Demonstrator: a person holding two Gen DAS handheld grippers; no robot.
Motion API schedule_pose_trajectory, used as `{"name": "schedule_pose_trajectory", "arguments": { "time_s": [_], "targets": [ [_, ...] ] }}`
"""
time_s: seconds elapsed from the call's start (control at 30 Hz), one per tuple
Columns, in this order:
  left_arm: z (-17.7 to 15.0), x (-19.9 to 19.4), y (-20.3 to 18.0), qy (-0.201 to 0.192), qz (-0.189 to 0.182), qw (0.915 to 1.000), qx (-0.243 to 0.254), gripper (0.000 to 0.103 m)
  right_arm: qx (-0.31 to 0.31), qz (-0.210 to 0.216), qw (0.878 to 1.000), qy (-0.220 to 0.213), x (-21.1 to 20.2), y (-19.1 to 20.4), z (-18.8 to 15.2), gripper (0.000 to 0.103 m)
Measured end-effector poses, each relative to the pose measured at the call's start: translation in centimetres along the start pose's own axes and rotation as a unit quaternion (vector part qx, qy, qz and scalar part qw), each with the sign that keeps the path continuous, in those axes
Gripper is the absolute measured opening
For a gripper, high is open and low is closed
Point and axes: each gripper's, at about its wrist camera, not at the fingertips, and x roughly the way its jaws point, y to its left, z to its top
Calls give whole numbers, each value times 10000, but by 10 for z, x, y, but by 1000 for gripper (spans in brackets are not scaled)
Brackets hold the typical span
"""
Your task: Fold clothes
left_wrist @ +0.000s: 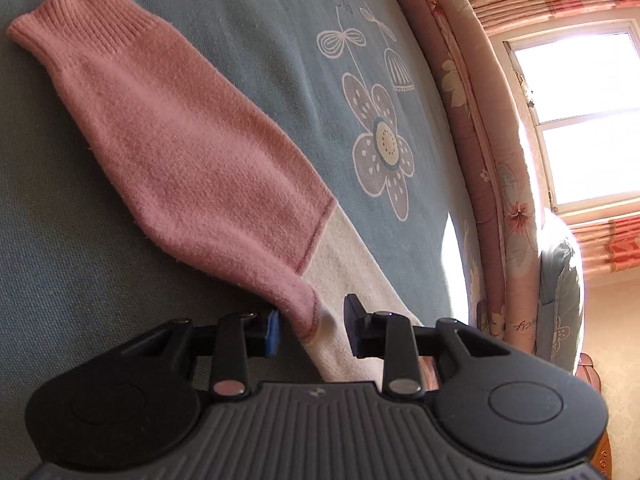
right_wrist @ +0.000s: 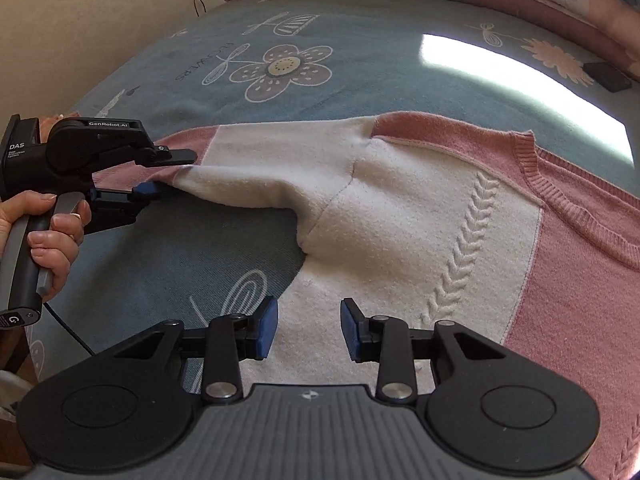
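Observation:
A pink and white knitted sweater lies spread on the blue flowered bed cover. Its sleeve runs away from my left gripper, pink to the ribbed cuff and white near the shoulder. My left gripper is shut on a raised fold of that sleeve where pink meets white. In the right wrist view the left gripper holds the sleeve's edge lifted off the bed, with a hand on its handle. My right gripper hovers open over the sweater's white body near the armpit.
A rolled flowered quilt lines the bed's far side under a bright window. A small dark object lies on the cover at the far right. A beige wall borders the bed on the left.

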Motion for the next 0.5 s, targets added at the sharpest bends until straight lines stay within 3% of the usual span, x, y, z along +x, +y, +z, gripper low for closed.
{"name": "schedule_pose_trajectory", "arguments": {
  "time_s": [0.07, 0.2, 0.5],
  "targets": [
    [-1, -2, -2, -124, 62, 9999, 47, 16, -597, -143, 9981, -109, 11, 14, 14, 38],
    [4, -2, -7, -130, 181, 9994, 272, 16, -1696, -676, 9830, -172, 35, 35, 31, 38],
    [15, -1, -2, 78, 74, 9998, 166, 16, -2201, -974, 9706, -29, 73, 45, 24, 38]
  ]
}}
